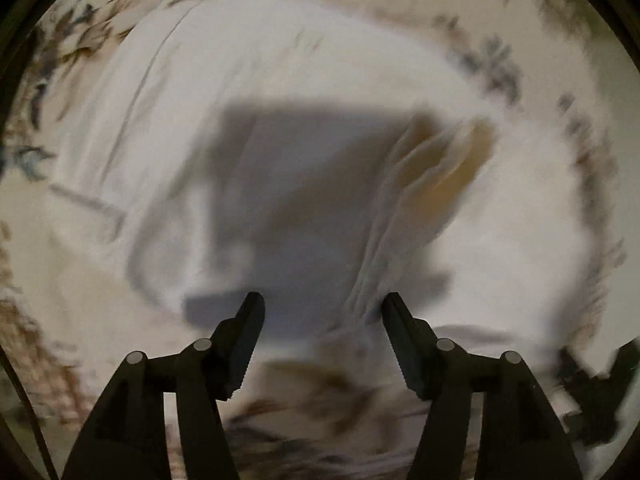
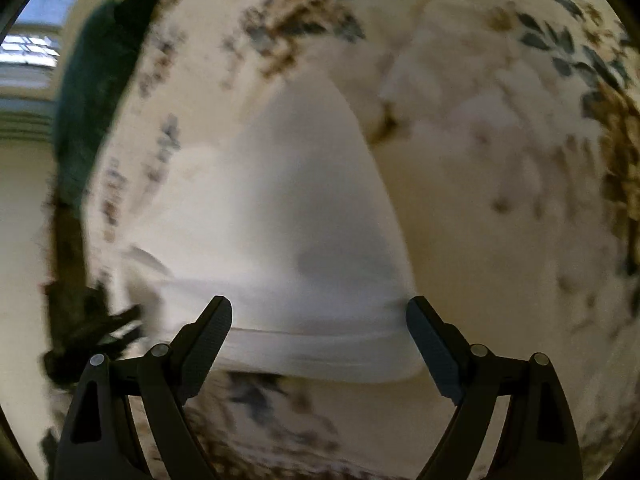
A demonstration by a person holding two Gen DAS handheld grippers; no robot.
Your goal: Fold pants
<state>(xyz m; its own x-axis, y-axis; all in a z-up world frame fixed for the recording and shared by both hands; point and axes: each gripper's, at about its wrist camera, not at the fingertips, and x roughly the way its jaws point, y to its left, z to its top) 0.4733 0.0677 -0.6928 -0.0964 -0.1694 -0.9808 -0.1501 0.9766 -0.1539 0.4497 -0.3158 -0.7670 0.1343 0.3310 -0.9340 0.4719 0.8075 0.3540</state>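
Observation:
The white pants (image 1: 280, 80) lie spread on a floral cream cover, blurred in the left wrist view. A ridge of stacked folds with a tan inner layer (image 1: 440, 168) runs down toward the right finger. My left gripper (image 1: 322, 300) points down over the cloth with its jaws apart, and I see nothing pinched between the pads. In the right wrist view the pants (image 2: 312, 200) form a rounded white shape whose folded edge crosses between the fingers. My right gripper (image 2: 320, 304) hangs wide open just above that edge.
The floral cover (image 2: 500, 240) surrounds the pants on all sides. A dark green cloth (image 2: 92, 100) lies along the left, with a dark frayed piece (image 1: 600, 392) at the lower right of the left wrist view. A window (image 2: 36, 40) shows at the far upper left.

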